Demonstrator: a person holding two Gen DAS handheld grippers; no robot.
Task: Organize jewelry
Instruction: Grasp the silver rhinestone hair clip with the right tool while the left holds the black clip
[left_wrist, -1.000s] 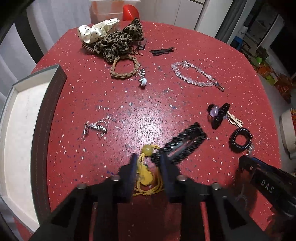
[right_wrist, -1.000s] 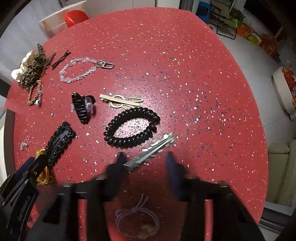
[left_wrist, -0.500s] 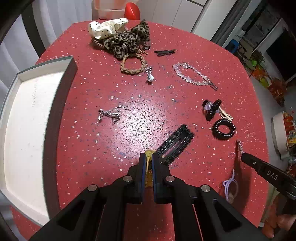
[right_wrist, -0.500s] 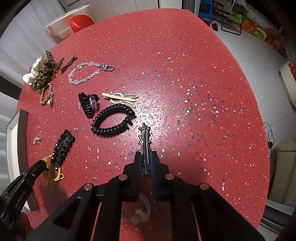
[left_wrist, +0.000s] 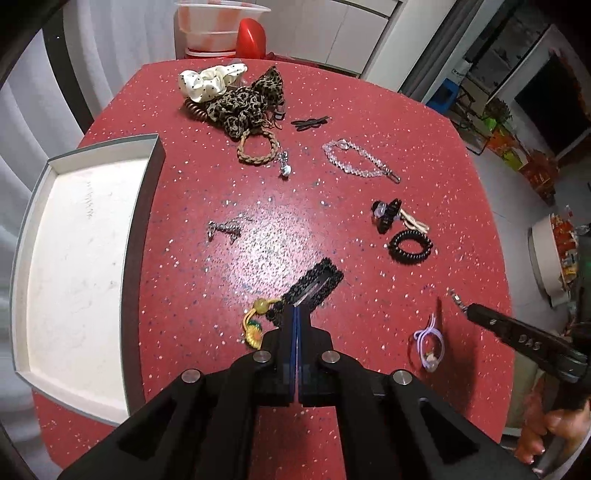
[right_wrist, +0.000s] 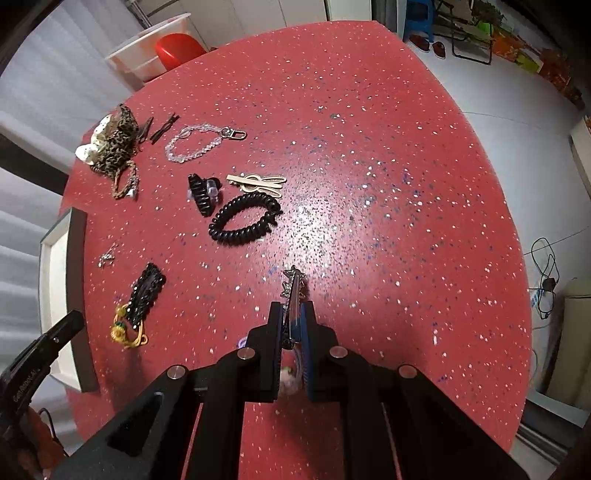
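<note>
My left gripper (left_wrist: 296, 314) is shut, pad against pad, with nothing between its fingers. It hangs above the red table (left_wrist: 332, 92). Just left of its tips the yellow hair tie (left_wrist: 255, 325) lies on the table, touching the black beaded snap clip (left_wrist: 317, 282). My right gripper (right_wrist: 291, 308) is shut on a silver hair clip (right_wrist: 293, 288), which sticks out past the fingertips above the table. In the left wrist view the right gripper (left_wrist: 471, 312) shows at the right edge. A grey-walled tray (left_wrist: 144, 221) with a white floor stands at the left.
A purple hair tie (left_wrist: 428, 343) lies under the right gripper. A black coil tie (right_wrist: 243, 218), black claw clip (right_wrist: 201, 194) and beige clip (right_wrist: 258, 182) lie mid-table. Further back are a crystal chain (left_wrist: 354, 162), braided bracelet (left_wrist: 256, 147), scrunchies (left_wrist: 243, 103), bobby pins (left_wrist: 310, 122) and small silver pieces (left_wrist: 225, 229).
Both grippers closed and rose from the table. The right one took hold of the silver clip and lifted it. The yellow tie slipped out of the left one and stayed on the table.
</note>
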